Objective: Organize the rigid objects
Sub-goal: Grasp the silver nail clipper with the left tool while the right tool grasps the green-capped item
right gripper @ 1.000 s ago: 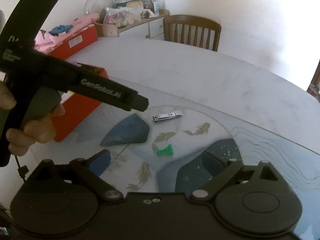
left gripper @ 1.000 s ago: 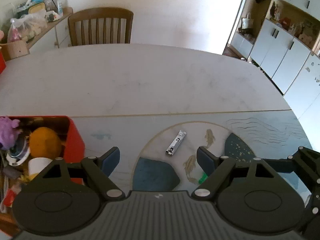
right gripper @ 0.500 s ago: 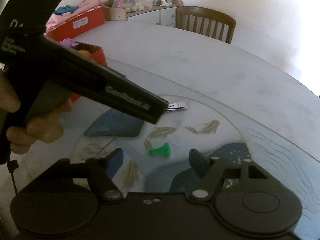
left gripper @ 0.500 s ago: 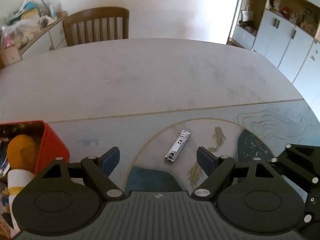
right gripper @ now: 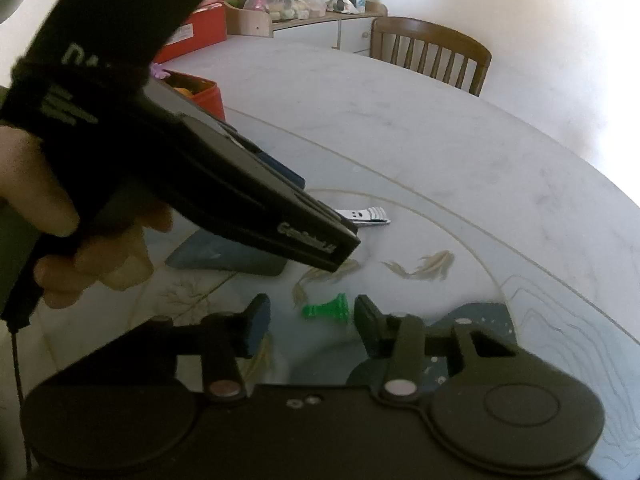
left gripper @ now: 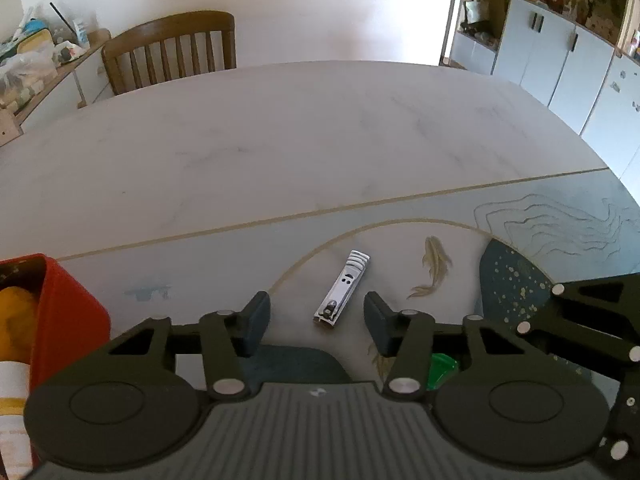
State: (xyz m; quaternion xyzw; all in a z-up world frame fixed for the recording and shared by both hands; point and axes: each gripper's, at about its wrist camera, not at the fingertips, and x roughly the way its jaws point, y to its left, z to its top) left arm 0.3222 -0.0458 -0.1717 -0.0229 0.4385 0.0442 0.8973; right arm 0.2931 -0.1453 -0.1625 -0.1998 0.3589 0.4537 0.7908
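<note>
A silver nail clipper [left gripper: 342, 289] lies on the patterned table mat, its near end between the fingertips of my open left gripper [left gripper: 316, 322]. It also shows in the right wrist view [right gripper: 366, 216], partly hidden behind the left gripper's body [right gripper: 224, 184]. A small green plastic piece [right gripper: 326, 309] lies on the mat between the fingertips of my open right gripper [right gripper: 308, 326]. In the left wrist view the green piece [left gripper: 442, 364] peeks out under the right finger linkage. A red box [left gripper: 60, 316] holding an orange and other items stands at the left.
A wooden chair [left gripper: 172, 50] stands at the far side of the oval table [left gripper: 280, 140]. A sideboard with bags and clutter [right gripper: 304, 4] and another red box [right gripper: 196, 34] are to the left. White cabinets [left gripper: 560, 64] stand at the right.
Both grippers have moved forward and down. The nail clipper now sits between the left fingertips and the green piece between the right fingertips. The red box has slid toward the left edge of the left wrist view.
</note>
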